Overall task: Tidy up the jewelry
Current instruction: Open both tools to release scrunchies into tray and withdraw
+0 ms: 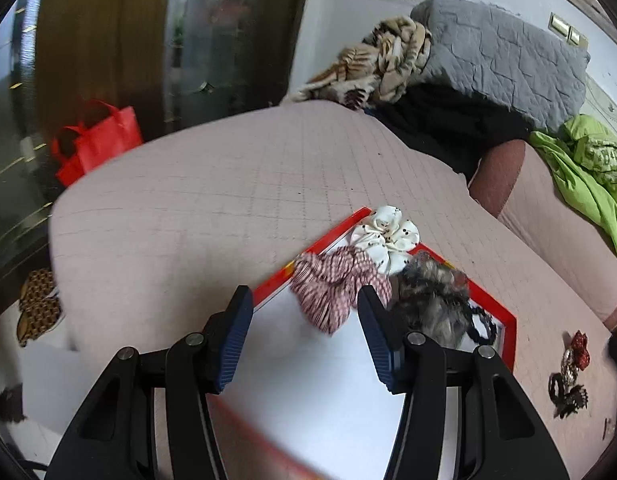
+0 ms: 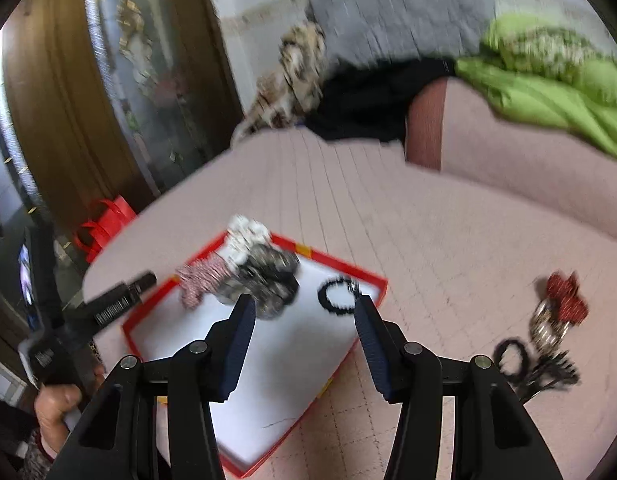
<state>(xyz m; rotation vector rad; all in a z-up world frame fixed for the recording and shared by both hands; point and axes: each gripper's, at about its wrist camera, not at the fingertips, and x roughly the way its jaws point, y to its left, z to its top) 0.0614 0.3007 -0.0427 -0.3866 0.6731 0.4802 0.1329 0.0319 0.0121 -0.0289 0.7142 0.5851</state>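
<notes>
A red-rimmed box (image 1: 508,322) (image 2: 382,284) with a white floor lies on the pink quilted bed. At its far end sit a white dotted scrunchie (image 1: 388,236) (image 2: 246,236), a red-and-white checked scrunchie (image 1: 336,284) (image 2: 200,276), a grey furry scrunchie (image 1: 432,300) (image 2: 264,276) and a black bead bracelet (image 1: 482,326) (image 2: 338,296). My left gripper (image 1: 306,300) hangs open above the box with nothing between its fingers. My right gripper (image 2: 306,308) also stands open and empty over the box. Outside the box lie a red sequin bow (image 2: 564,296) (image 1: 580,350), a black hair tie (image 2: 512,358) and a dark claw clip (image 1: 574,398).
A hand (image 2: 56,408) holds the left gripper's handle at the left of the right wrist view. A green cloth (image 2: 548,88), grey quilt (image 1: 504,56) and tiger-print blanket (image 1: 388,60) pile at the bed's far end. A red bag (image 1: 96,140) sits on the floor beyond the bed's edge.
</notes>
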